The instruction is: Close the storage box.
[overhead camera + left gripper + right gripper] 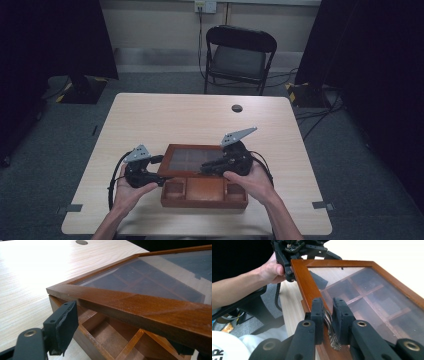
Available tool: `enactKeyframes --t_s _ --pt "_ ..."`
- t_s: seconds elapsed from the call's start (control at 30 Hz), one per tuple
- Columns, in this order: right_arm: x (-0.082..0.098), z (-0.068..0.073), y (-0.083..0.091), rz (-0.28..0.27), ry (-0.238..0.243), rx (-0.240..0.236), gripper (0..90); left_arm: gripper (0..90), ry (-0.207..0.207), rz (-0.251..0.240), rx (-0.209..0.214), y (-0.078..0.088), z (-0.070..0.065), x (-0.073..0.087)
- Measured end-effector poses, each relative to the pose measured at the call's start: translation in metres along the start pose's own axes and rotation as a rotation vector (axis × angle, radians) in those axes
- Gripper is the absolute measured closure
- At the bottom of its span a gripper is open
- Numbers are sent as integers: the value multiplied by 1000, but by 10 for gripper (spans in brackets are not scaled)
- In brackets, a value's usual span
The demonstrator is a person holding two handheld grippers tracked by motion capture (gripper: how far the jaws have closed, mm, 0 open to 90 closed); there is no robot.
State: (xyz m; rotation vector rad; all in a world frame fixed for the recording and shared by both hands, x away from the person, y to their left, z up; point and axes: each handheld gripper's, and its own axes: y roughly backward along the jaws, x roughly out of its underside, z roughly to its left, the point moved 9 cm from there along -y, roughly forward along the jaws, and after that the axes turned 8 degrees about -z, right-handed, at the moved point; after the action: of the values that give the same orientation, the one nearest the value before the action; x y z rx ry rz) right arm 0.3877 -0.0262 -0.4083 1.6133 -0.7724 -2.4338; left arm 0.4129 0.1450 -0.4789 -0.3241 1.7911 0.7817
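Two black jaws of the right gripper (328, 322) pinch the ornate brass handle (329, 326) on the glass-paned lid (352, 287) of the brown wooden compartment box (204, 192), low centre of the high view. At the lid's left corner, the left gripper (159, 170) clamps the wooden frame.

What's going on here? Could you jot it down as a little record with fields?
Setting: light wooden table, folding chair behind it
Main thing: wooden box with a glass-paned lid, lid partly lifted
Inside the box: wooden dividers forming compartments
Right gripper: jaws shut on the ornate metal handle at the lid's front edge
Left gripper: jaws set either side of the lid's left corner
Hands: one hand on each gripper
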Motion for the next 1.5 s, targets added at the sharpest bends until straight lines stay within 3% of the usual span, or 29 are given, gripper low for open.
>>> enactKeyframes --t_s 0.37,0.53,0.67,0.73,0.8,0.9,0.97,1.13,1.5 --pt "2 2 -2 22 26 -12 814 175 -5 34 6 -2 1 5" --pt "3 2 -3 28 29 -13 814 175 15 38 5 3 5 8" --pt "5 3 -4 35 26 -13 815 191 16 54 -21 8 13 14" --pt "7 3 -4 43 32 -15 816 195 -2 72 -44 11 20 19" --pt "12 4 -6 56 36 -18 816 213 26 69 -70 15 32 23" --pt "16 5 -7 70 41 -21 816 213 34 61 -89 18 40 23" --pt "18 5 -8 76 41 -20 817 215 34 63 -125 23 50 24" --pt "22 5 -9 51 37 -21 817 215 37 70 -147 30 57 28" --pt "41 8 -18 98 39 -10 816 215 56 103 -168 36 65 43"
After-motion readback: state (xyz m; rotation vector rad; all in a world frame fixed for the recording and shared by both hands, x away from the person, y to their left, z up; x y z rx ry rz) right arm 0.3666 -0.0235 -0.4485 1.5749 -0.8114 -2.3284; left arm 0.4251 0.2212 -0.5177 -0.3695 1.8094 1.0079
